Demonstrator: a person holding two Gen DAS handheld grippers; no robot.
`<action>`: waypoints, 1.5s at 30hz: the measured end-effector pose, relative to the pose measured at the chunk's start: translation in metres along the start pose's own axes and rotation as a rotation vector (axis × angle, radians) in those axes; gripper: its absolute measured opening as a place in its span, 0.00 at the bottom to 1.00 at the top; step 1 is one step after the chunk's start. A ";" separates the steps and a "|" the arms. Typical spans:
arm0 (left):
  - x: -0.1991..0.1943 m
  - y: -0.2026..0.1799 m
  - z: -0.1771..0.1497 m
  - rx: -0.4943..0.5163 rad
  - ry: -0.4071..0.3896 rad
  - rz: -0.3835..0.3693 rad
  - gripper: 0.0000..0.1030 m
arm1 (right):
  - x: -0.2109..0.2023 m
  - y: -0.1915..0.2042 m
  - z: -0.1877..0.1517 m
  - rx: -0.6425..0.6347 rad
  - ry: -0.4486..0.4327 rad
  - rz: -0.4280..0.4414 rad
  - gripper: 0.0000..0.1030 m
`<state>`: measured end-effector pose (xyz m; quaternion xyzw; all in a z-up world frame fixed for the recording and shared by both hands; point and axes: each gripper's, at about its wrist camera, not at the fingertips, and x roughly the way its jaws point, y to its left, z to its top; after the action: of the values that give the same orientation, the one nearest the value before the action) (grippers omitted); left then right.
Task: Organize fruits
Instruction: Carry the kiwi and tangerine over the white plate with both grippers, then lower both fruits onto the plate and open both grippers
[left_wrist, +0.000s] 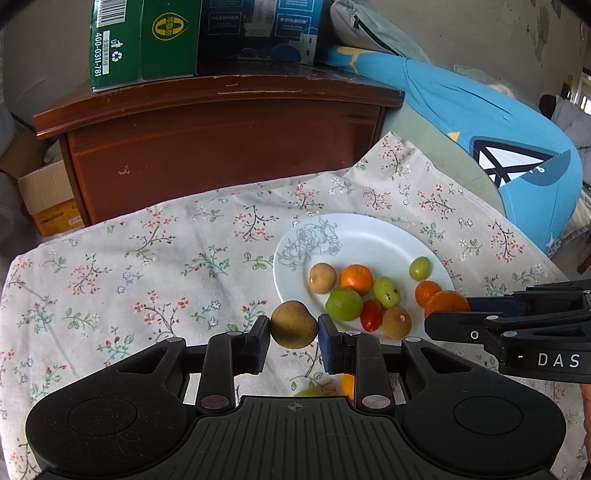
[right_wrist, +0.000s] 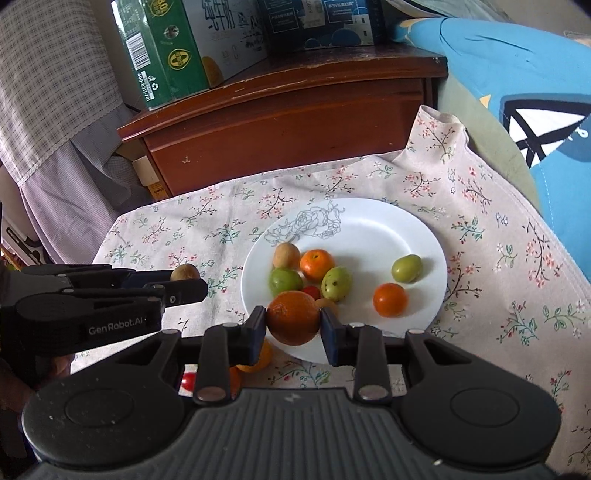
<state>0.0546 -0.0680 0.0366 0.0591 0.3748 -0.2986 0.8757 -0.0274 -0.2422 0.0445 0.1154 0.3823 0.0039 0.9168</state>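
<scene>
Grippers angle downward over the floral cloth (left_wrist: 147, 266), both lifted clear of it, and the white plate (right_wrist: 388, 229) serves as the landmark. The left gripper (left_wrist: 294, 326) is clamped on a brown-green round fruit (left_wrist: 293, 324), pinched at its two sides just off the plate's near-left rim. The right gripper (right_wrist: 294, 322) is clamped on an orange (right_wrist: 293, 317) over the plate's near edge; in the left wrist view its fingers reach in from the right side with that orange at their tip. On the plate lie two small oranges, three green fruits, brown ones and a red tomato (left_wrist: 371, 314). Near the plate's front-left rim, on the cloth, more fruit shows partly hidden behind the right gripper's fingers. Beyond the plate stands a wooden cabinet (left_wrist: 221, 147).
</scene>
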 end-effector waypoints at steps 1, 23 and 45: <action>0.004 0.000 0.003 0.000 0.001 -0.002 0.25 | 0.003 -0.003 0.002 0.008 0.001 -0.003 0.31; 0.077 -0.010 0.049 0.041 -0.012 -0.012 0.25 | 0.060 -0.028 0.030 0.044 0.021 -0.113 0.31; 0.032 -0.016 0.058 0.060 -0.108 0.044 0.72 | 0.051 -0.009 0.042 0.007 -0.067 -0.104 0.66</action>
<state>0.0989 -0.1154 0.0581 0.0774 0.3163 -0.2930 0.8990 0.0374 -0.2550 0.0355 0.0986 0.3570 -0.0488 0.9276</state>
